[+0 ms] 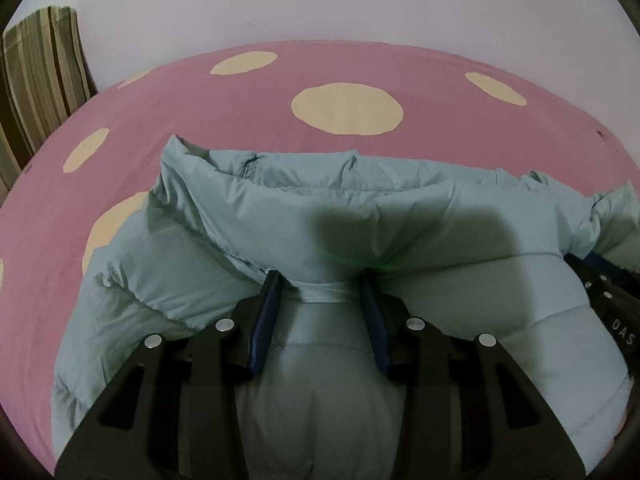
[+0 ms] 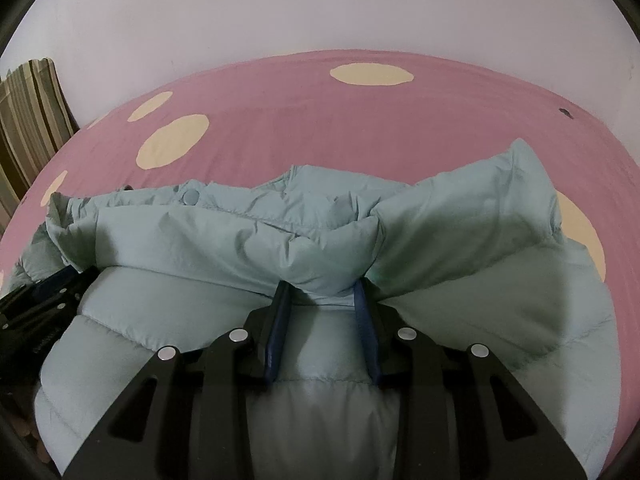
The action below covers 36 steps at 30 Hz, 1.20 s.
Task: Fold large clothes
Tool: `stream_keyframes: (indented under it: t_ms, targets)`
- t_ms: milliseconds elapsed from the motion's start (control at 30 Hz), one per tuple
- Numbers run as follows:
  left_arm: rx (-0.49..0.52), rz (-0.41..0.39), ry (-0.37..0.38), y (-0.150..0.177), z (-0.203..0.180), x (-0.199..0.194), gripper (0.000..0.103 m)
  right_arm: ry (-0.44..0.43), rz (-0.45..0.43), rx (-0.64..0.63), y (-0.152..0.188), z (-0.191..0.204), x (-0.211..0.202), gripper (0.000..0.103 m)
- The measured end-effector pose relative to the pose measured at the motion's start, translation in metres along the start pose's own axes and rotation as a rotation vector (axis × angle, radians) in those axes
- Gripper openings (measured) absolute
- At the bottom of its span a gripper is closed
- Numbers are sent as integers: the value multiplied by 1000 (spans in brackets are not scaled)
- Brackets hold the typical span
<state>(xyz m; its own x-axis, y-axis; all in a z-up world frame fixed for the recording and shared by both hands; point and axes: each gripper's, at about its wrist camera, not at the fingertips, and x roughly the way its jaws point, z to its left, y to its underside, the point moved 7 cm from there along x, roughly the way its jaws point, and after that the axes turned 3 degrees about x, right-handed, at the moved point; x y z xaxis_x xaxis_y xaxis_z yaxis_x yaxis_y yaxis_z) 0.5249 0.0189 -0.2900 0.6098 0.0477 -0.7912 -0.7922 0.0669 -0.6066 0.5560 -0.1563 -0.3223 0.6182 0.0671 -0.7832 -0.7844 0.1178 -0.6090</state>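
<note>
A pale blue puffer jacket (image 1: 360, 216) lies on a pink spotted bed (image 1: 240, 92), near us, with a wall beyond. We hold the left gripper (image 1: 322, 280) low over the padding; its fingers (image 1: 268, 312) stand partly open, a ridge of fabric rising between them, and we cannot tell whether they pinch it or merely flank it. The right gripper (image 2: 322, 290), just beside the left, shows the same: blue fingers (image 2: 280, 320) partly open either side of a bunched fold, grip uncertain. A folded-over layer with a snap (image 2: 191, 197) lies ahead of both tips. We judge the step to be a fold of the near part of the jacket toward the far side, midway through the task. Next, both grippers should close firmly, lift together, and carry the layer evenly forward; slippery padding may escape a light pinch.
</note>
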Motion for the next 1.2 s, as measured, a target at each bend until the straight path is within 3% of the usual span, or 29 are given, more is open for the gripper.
stream_keyframes:
  t_ms: [167, 400, 633, 833, 1033, 1100, 1200]
  targets:
    - [21, -22, -48, -7, -1, -21, 41, 6, -23, -2, 0, -2, -15, 34]
    - [-12, -105, 46, 2, -15, -79, 50, -61, -99, -11, 19, 15, -74, 34]
    - [46, -13, 12, 24, -31, -39, 51, -22, -27, -55, 39, 23, -39, 35]
    - [48, -4, 22, 28, -33, -23, 51, 21, -36, -84, 43, 25, -24, 35]
    - [18, -47, 12, 24, -17, -57, 51, -1, -86, -59, 37, 19, -61, 35]
    - [-31, -60, 11, 29, -4, -69, 55, 9, -123, -38, 36, 6, -81, 43]
    - [-66, -51, 4, 39, 12, -69, 55, 47, -137, -9, 42, -14, -94, 45]
